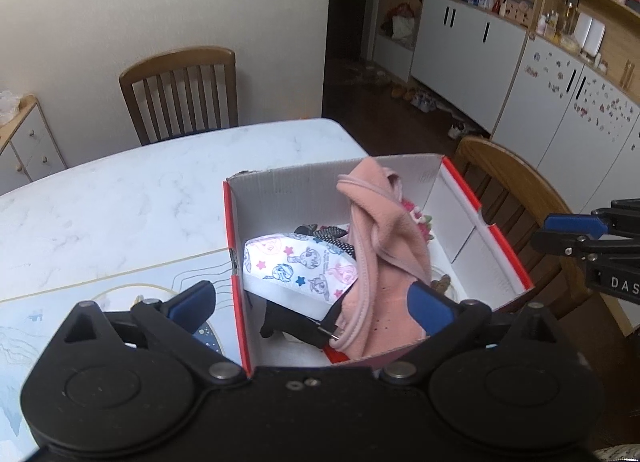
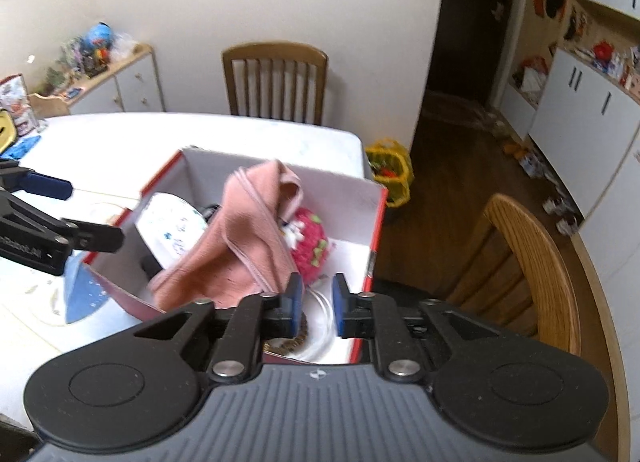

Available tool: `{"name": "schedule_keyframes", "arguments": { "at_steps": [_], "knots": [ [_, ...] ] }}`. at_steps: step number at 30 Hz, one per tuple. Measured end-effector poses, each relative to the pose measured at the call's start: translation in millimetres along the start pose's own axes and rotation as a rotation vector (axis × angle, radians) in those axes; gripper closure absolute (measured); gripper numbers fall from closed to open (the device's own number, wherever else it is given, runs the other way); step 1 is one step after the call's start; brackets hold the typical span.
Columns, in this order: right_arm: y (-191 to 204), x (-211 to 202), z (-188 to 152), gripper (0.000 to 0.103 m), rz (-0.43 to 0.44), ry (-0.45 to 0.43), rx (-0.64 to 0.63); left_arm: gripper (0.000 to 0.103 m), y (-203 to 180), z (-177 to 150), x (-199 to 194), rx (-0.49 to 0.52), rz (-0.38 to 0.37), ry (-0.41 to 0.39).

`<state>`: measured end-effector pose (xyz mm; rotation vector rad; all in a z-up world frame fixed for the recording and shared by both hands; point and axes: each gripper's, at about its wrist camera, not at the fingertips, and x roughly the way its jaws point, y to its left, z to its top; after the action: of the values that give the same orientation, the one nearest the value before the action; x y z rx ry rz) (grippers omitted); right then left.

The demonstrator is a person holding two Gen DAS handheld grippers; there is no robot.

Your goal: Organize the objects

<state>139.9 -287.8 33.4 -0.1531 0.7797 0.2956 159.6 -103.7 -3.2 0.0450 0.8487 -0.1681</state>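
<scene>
- Left hand-held gripper (image 1: pixel 316 300) hangs over the near end of the red-and-white cardboard box (image 1: pixel 486 222), fingers spread wide, gripping nothing.
- Right hand-held gripper (image 2: pixel 317 302) sits at the box's other side, jaws narrowed but apart, empty.
- Pink fleece garment (image 1: pixel 384 230) is heaped inside the box, draping the near wall.
- Cartoon-print pouch (image 1: pixel 298 266) lies beside it.
- Box rests on the marble counter (image 1: pixel 132 198).

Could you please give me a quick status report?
Left hand-held gripper open, empty. Right hand-held gripper part open, empty. Pink fleece heaped in shoebox. Nothing blocking.
</scene>
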Motion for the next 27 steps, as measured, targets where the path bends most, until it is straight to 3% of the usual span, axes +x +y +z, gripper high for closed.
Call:
{"name": "schedule_keyframes", "arguments": {
  "at_steps": [5, 9, 17, 27],
  "knots": [
    [7, -20, -2, 0.058, 0.030, -0.074, 0.000, 0.002, -5, -11, -18, -0.018, -0.007, -0.054],
    [12, -34, -5, 0.050, 0.058, -0.116, -0.006, 0.002, -9, -19, -31, -0.028, -0.009, -0.098],
    [25, -46, -19, 0.020, 0.091, -0.181, -0.015, 0.001, -21, -30, -44, -0.027, 0.032, -0.126],
    [27, -53, -38, 0.014, 0.063, -0.228, 0.045, 0.001, -25, -41, -54, -0.049, 0.021, -0.148]
  ]
}}
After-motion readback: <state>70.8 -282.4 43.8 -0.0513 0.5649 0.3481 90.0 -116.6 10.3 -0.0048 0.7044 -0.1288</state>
